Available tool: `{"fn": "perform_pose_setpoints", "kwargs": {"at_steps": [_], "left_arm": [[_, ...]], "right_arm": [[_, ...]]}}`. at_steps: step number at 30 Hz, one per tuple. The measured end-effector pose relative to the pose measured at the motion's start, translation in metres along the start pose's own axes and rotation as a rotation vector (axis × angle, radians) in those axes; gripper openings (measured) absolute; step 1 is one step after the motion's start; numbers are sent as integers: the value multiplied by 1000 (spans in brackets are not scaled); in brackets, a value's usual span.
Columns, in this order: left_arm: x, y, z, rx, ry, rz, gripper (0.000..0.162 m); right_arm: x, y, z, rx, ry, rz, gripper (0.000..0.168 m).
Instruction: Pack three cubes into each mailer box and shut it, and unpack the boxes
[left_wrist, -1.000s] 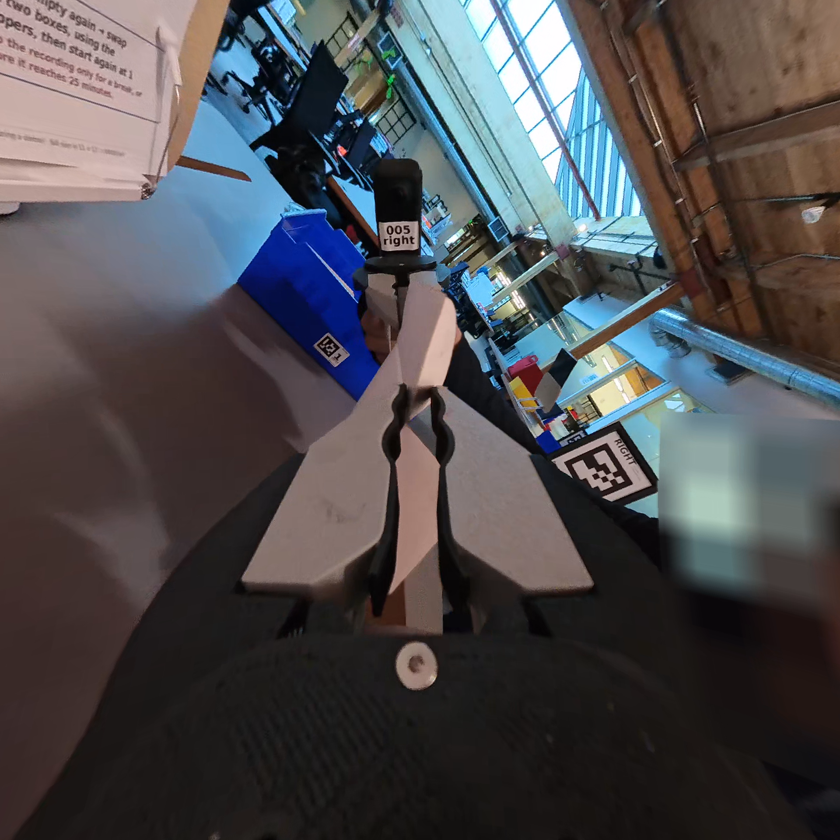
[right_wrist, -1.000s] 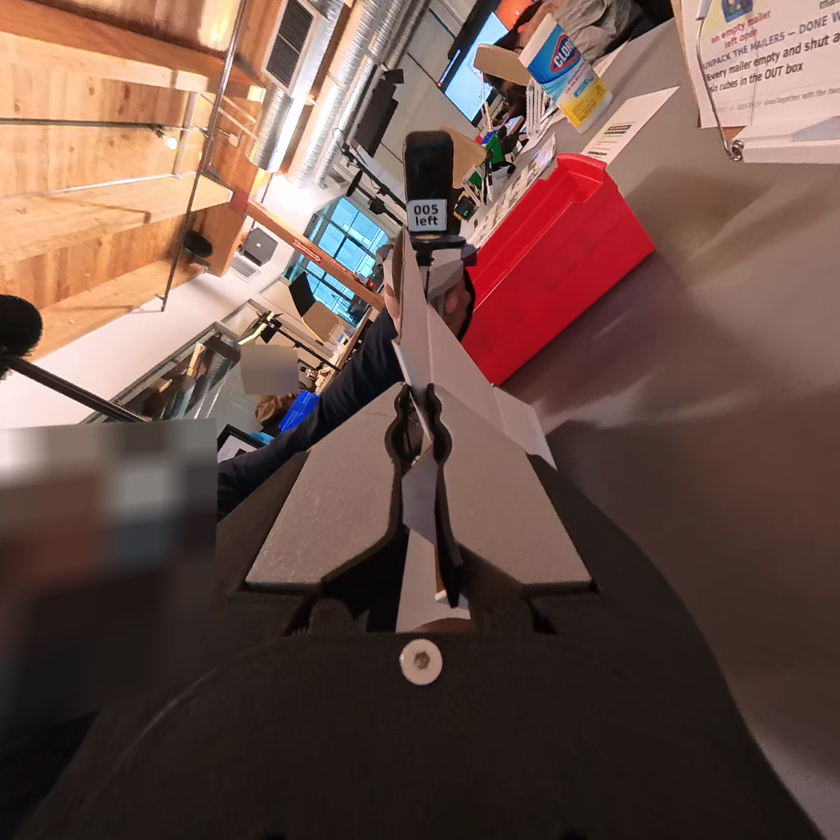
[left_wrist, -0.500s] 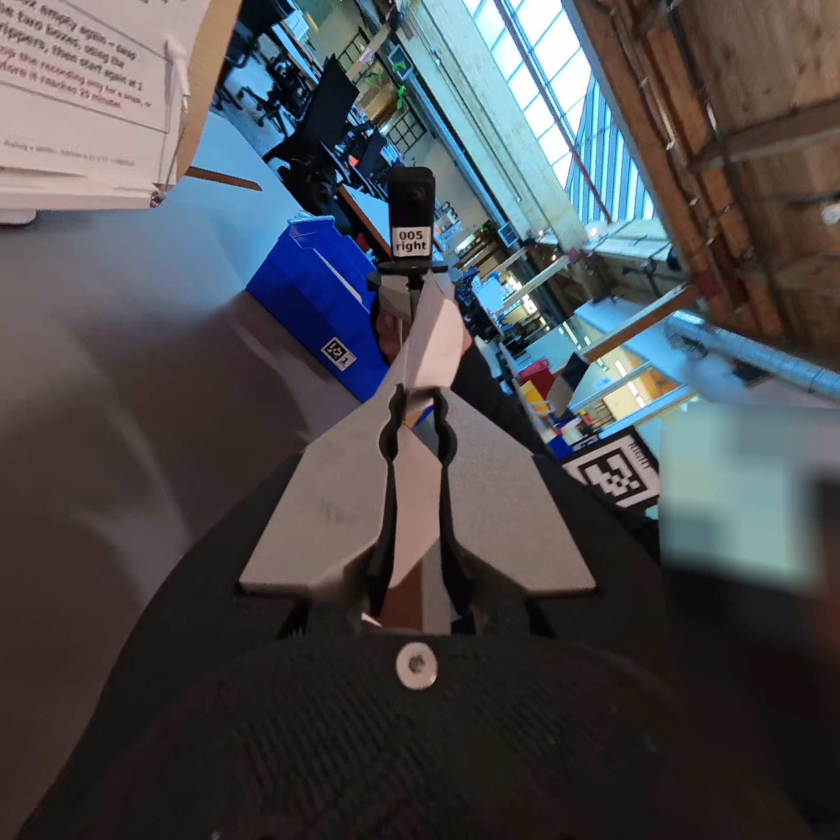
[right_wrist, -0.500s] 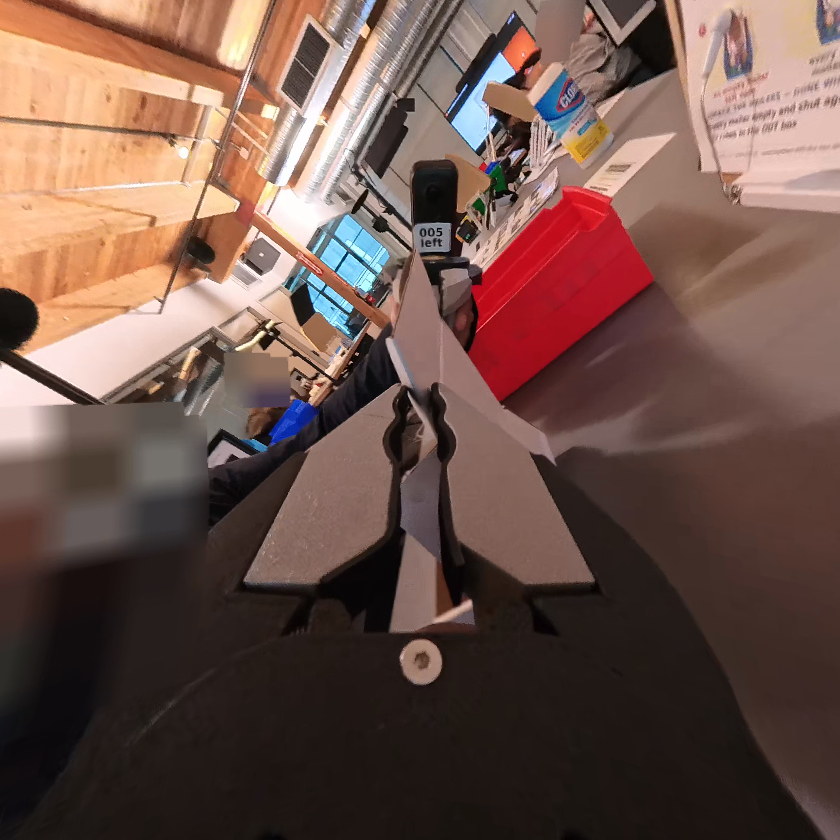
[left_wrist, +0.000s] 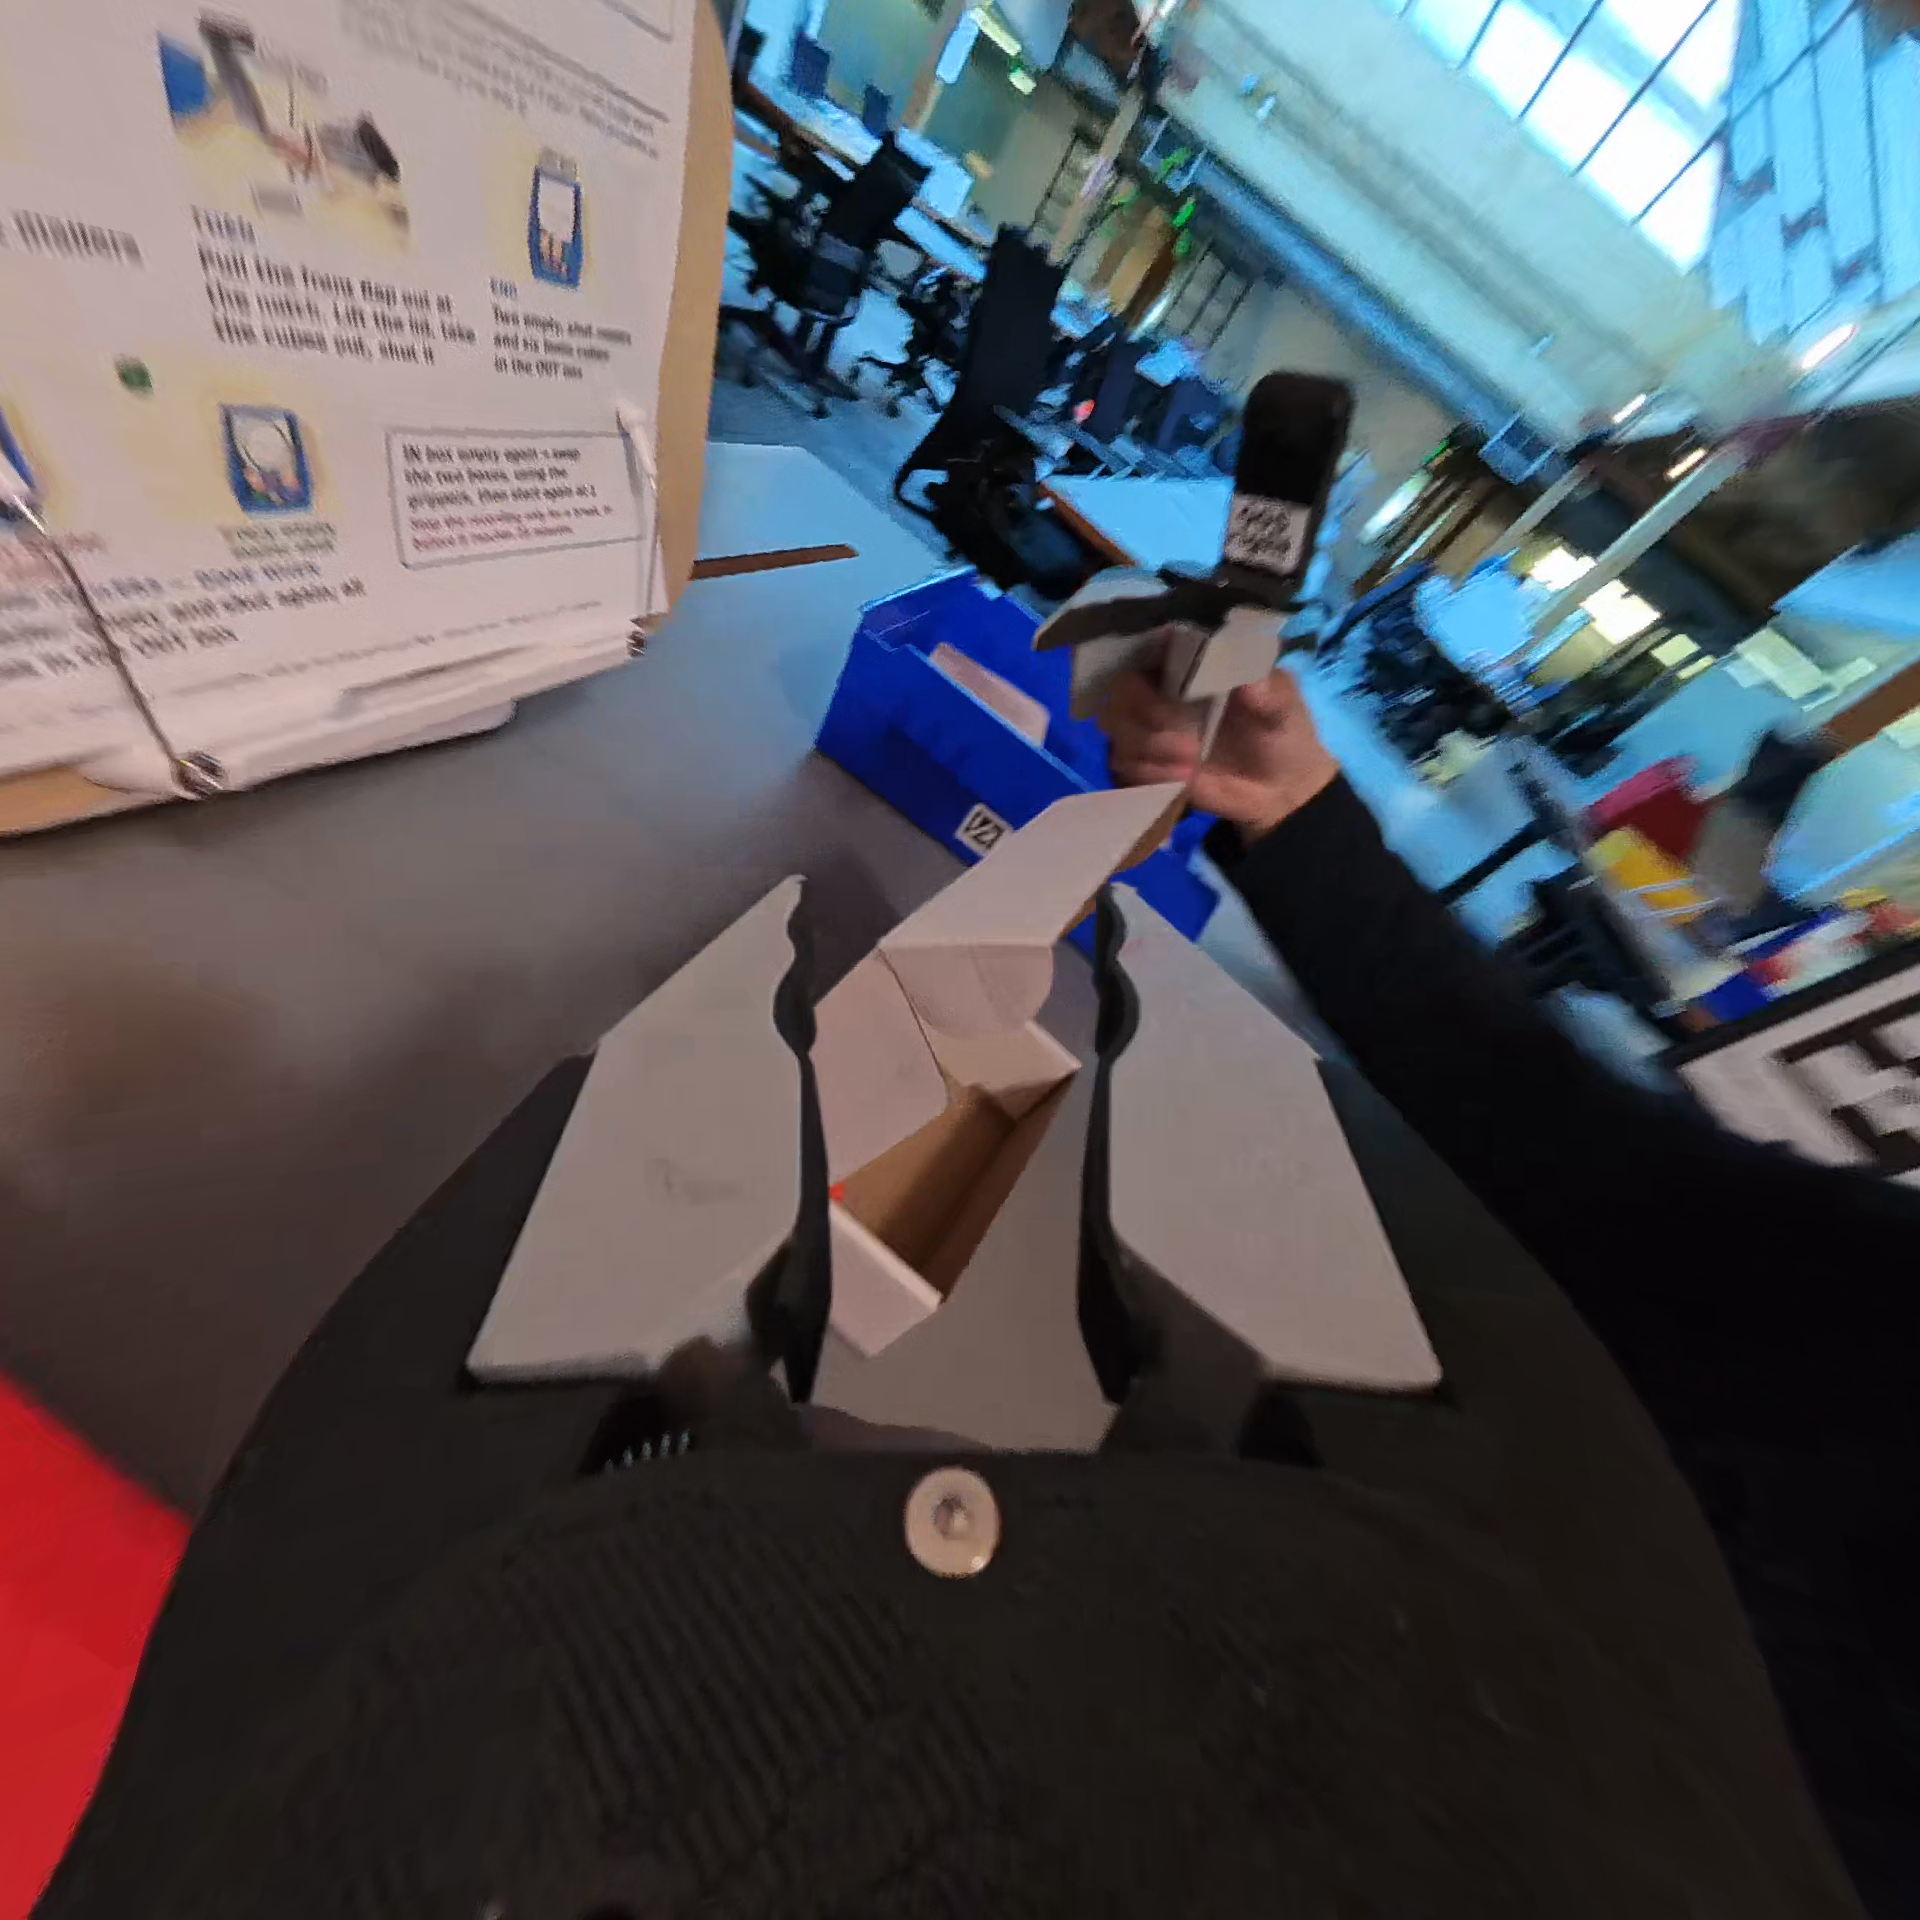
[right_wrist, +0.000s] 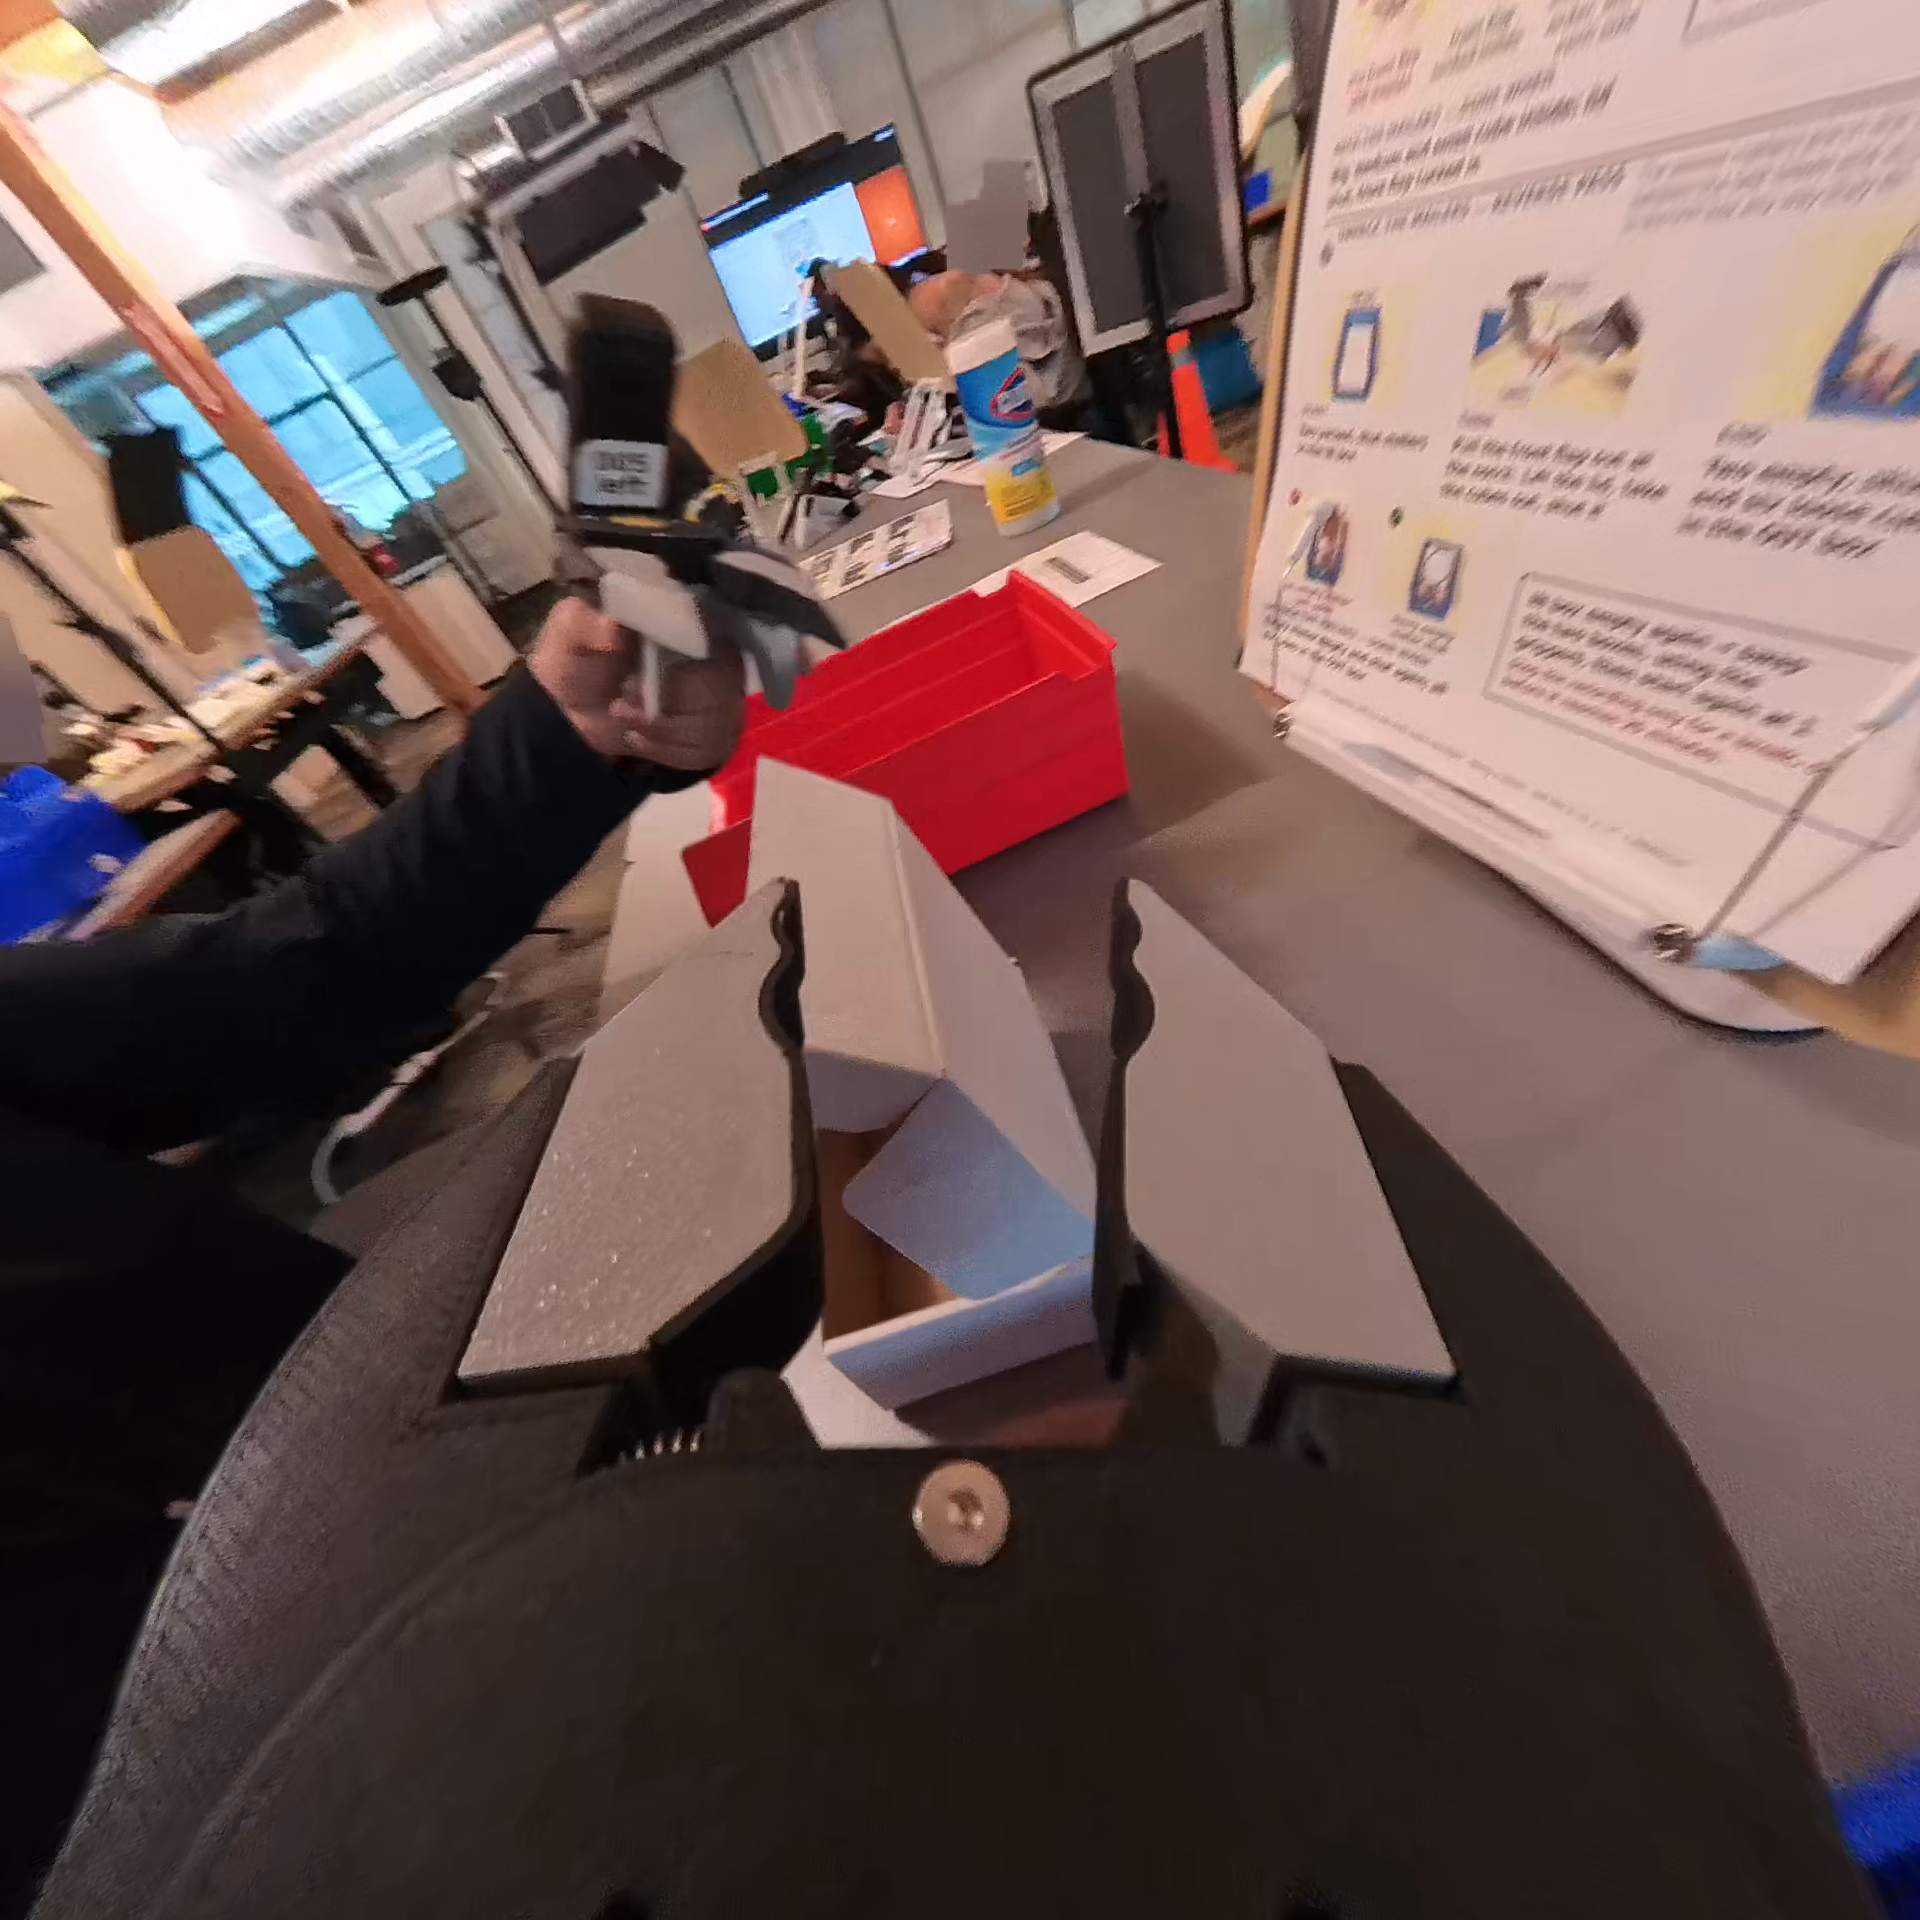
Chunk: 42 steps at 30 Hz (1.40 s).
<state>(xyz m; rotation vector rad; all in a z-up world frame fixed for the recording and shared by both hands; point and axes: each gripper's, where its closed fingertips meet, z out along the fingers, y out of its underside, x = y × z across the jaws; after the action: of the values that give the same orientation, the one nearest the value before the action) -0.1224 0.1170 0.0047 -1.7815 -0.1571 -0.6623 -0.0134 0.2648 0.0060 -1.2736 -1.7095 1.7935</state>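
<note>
Between both my hand-held grippers, left (left_wrist: 951, 925) and right (right_wrist: 956, 925), each spread apart: open white mailer box (left_wrist: 966, 1081) on grey tabletop (left_wrist: 364, 935).

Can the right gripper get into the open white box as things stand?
Probably yes. The right gripper is open and sits just above the white box, whose lid stands raised, leaving the brown inside exposed. Only a loose side flap leans over part of the opening.

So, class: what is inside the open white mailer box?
The mailer box shows bare brown cardboard and a small orange-red speck at its left edge. The left gripper's fingers hide the rest.
</note>
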Motion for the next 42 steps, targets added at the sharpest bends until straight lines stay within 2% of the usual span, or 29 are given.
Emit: {"fn": "perform_pose_setpoints", "kwargs": {"at_steps": [2, 4, 7, 9, 12, 15, 18, 21, 24, 28, 34, 38, 42], "left_arm": [[23, 8, -7, -48, -69, 158, 49], [57, 27, -10, -92, -69, 302, 48], [108, 68, -4, -122, -22, 464, 42], [125, 101, 12, -148, -22, 525, 36], [101, 142, 46, -252, -190, 639, 44], [73, 160, 76, -307, -288, 707, 47], [47, 180, 95, -406, -314, 734, 48], [24, 203, 105, -521, -325, 742, 43], [14, 201, 108, -502, -338, 776, 31], [15, 202, 105, -526, -255, 772, 10], [20, 207, 102, -533, -229, 798, 7], [22, 210, 100, -534, -237, 793, 5], [23, 208, 103, -531, -235, 788, 6]], "right_arm": [[-8, -4, -15, 14, 73, -79, 59], [-22, -2, -28, 20, 164, -187, 61], [-50, 20, -36, -19, 256, -355, 53], [-68, 43, -31, -77, 265, -400, 49], [-92, 76, -8, -166, 222, -394, 47], [-94, 103, 21, -261, 274, -427, 42], [-81, 124, 45, -358, 360, -463, 34], [-74, 125, 68, -371, 409, -462, 16], [-50, 110, 81, -359, 565, -462, 1], [-21, 66, 80, -280, 816, -587, 0], [30, 37, 65, -358, 957, -538, 0], [74, 43, 69, -479, 932, -478, 0], [113, 78, 76, -657, 877, -434, 0]]}}
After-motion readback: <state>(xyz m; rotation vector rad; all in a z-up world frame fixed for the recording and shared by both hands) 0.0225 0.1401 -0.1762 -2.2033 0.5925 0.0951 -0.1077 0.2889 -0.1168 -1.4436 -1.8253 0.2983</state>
